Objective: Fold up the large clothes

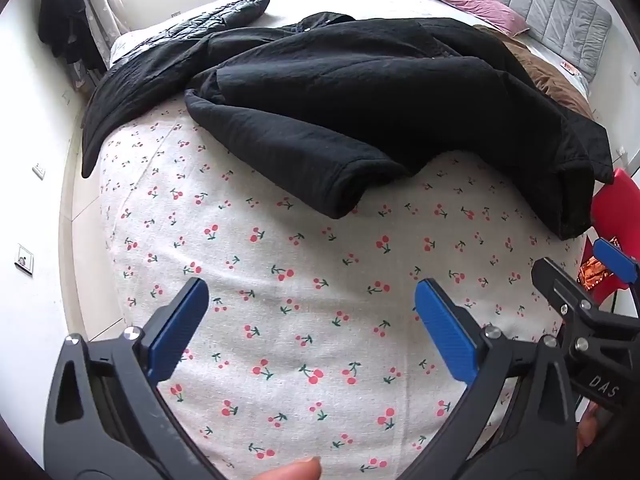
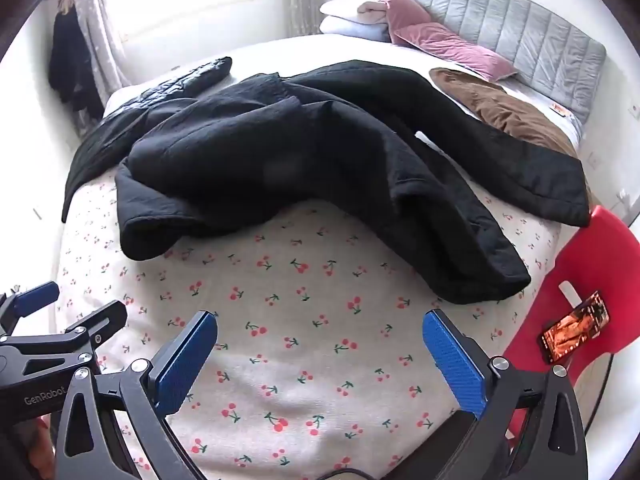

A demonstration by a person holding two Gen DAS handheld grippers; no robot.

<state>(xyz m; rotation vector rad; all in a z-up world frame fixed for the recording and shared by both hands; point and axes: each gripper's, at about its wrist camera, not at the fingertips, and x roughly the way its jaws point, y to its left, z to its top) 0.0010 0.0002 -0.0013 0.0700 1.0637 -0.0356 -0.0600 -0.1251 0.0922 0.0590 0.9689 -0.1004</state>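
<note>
The bed [image 2: 304, 360], covered by one cherry-print sheet, filled most of both views. One large black coat [image 2: 304, 168] lay across its middle, toward 12 o'clock from both claws and well apart from them. It was spread out and rumpled, with one sleeve [image 1: 304, 160] crossing over the body in the left wrist view and the other reaching toward 4 o'clock in the right wrist view. No tidy fold was evident; in the inspector's judgement the folding was at an early stage, with the sleeves to be squared and the body still to be doubled over.

Also counted: one black quilted garment [image 2: 188, 76] at 11 o'clock, one brown garment [image 2: 504, 112] at 2 o'clock, one grey headboard [image 2: 520, 28], a stack of pillows [image 2: 400, 20] near 12 o'clock, one red chair [image 2: 580, 292] at 4 o'clock, and one phone [image 2: 574, 332] lying on it.

The left claw [image 1: 312, 324] stood with jaws wide apart, holding nothing. The right claw [image 2: 320, 360] was likewise spread and empty, above bare sheet.
</note>
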